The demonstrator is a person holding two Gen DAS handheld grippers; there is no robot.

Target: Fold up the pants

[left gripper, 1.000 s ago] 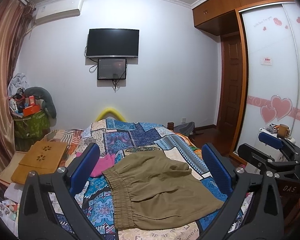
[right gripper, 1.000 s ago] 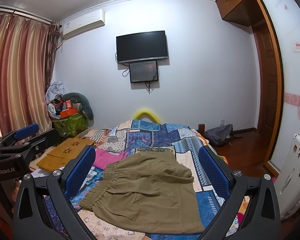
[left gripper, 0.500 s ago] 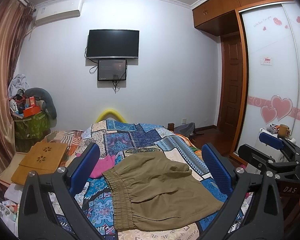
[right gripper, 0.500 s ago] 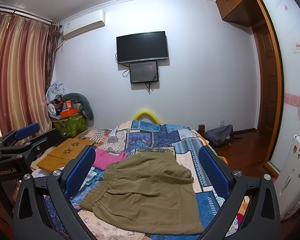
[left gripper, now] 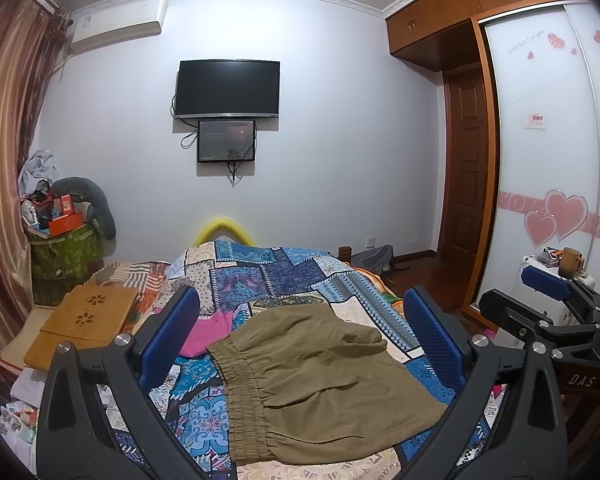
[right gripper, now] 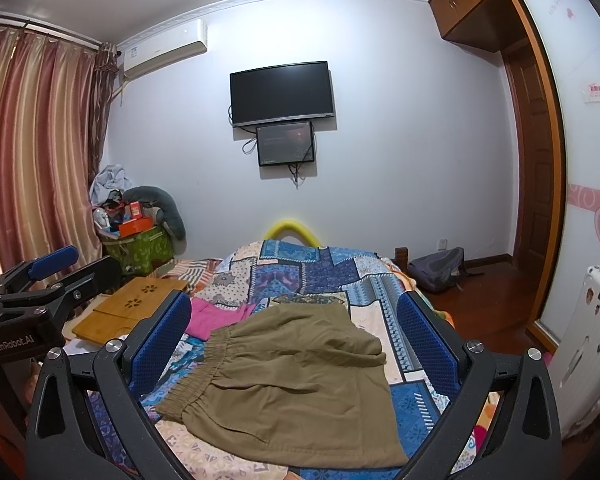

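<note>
Olive-brown pants [left gripper: 312,384] lie folded over on the patchwork bedspread [left gripper: 268,272], elastic waistband to the left; they also show in the right wrist view [right gripper: 296,376]. My left gripper [left gripper: 300,336] is open and empty, held above the pants. My right gripper [right gripper: 296,340] is open and empty, also above them. The right gripper shows at the right edge of the left wrist view [left gripper: 548,312]; the left gripper shows at the left edge of the right wrist view [right gripper: 40,284].
A pink garment [right gripper: 216,316] lies left of the pants. A wooden lap tray [left gripper: 84,320] sits at the bed's left. A green basket of clutter [right gripper: 136,240], a wall TV [left gripper: 228,88], a backpack [right gripper: 440,268], and a wardrobe [left gripper: 548,160] surround the bed.
</note>
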